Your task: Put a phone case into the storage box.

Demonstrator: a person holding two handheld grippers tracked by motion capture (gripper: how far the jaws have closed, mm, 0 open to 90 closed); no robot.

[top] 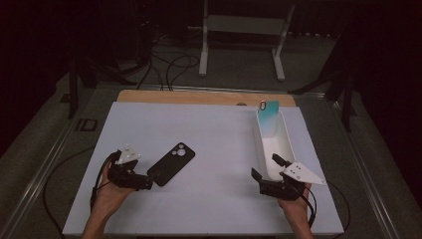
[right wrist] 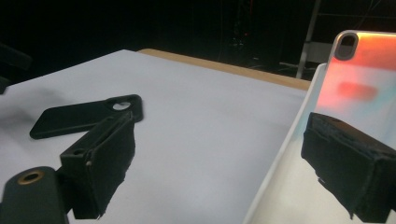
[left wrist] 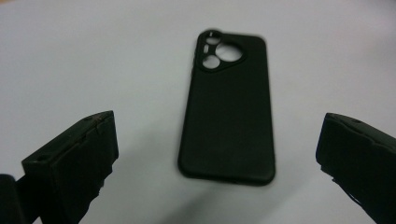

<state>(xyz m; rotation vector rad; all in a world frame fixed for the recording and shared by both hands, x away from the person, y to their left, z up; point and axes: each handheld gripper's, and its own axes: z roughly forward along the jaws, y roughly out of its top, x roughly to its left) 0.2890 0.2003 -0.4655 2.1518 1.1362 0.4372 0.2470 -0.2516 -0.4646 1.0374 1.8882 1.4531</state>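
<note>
Nearby, black phone case (left wrist: 227,109) between wide left tongs (left wrist: 217,154); wide right tongs (right wrist: 233,158) astride white tray (top: 286,144) wall.

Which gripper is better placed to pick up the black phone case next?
Left. The left gripper sits right at the black phone case, jaws open with the case lying between them. The right gripper is across the table at the white tray.

We count two phone cases, one black (top: 171,164) and one teal (top: 268,119), one white tray (top: 287,142), and two hand-held grippers, left (top: 149,184) and right (top: 264,167).
</note>
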